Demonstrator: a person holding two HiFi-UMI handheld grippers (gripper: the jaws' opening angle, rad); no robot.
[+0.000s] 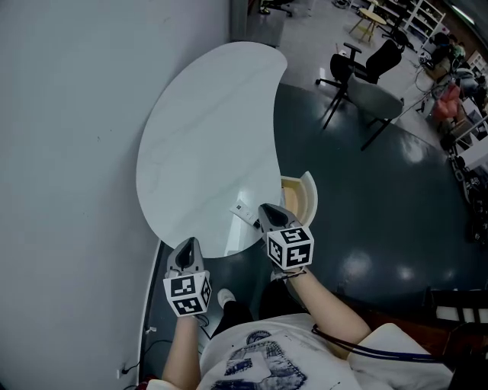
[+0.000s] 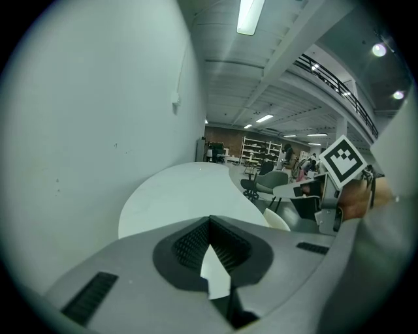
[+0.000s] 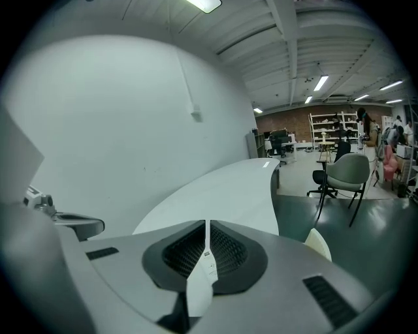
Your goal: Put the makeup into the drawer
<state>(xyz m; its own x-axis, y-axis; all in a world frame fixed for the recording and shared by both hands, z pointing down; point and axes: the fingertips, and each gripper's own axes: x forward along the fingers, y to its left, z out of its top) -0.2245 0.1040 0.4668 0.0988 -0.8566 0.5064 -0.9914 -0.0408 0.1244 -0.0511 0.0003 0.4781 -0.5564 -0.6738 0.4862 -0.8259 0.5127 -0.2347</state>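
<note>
Left tool (image 1: 187, 247), right tool (image 1: 268, 213) (both shut)

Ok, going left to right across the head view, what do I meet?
wall → left hand-held gripper → white packet → right hand-held gripper → grey chair

I am seeing fisheye lenses bending and darkening the edges while ceiling strip lights (image 2: 247, 16) are throwing soft glare patches onto the dark floor (image 1: 358, 266).
</note>
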